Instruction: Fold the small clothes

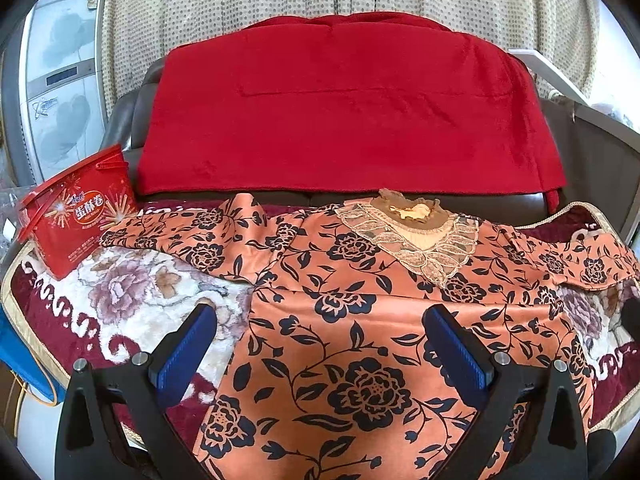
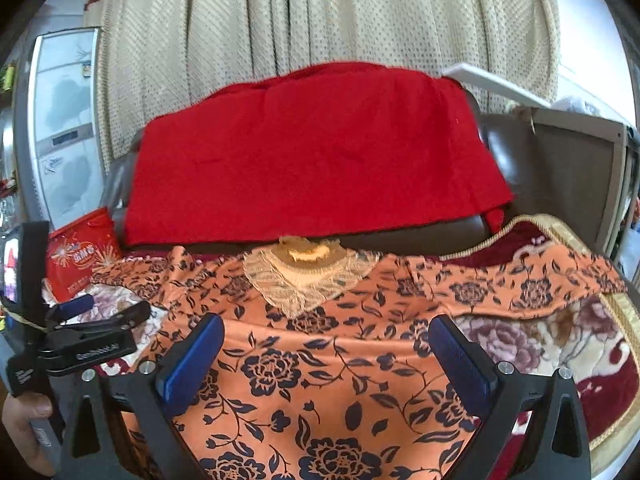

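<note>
Lying flat on a plush floral blanket (image 1: 132, 300) that covers the seat of a dark sofa, the orange long-sleeved top printed with black roses (image 1: 360, 360) has its lace collar (image 1: 420, 236) at the far side and its hem at the near edge, so its long axis runs near to far. Both sleeves are spread sideways, one reaching left toward a red snack tin (image 1: 80, 216), the other reaching right across the blanket. A red throw (image 1: 340, 112) hangs over the sofa back behind it.

The left gripper (image 1: 320, 340) hovers over the near left part of the body, its left finger above bare blanket and its right finger above cloth, so the garment's left side seam lies between them. The right gripper (image 2: 326, 354) hovers over the body's near right part, with the right sleeve (image 2: 520, 284) far and to its right. In the right wrist view, the left gripper appears at the left edge, held in a hand (image 2: 24, 428).

Both claws are spread wide, gripping nothing; whether the tips touch the fabric cannot be told. Judging by position, each is the nearer one to its own side's sleeve, which a first fold would likely bring inward.
</note>
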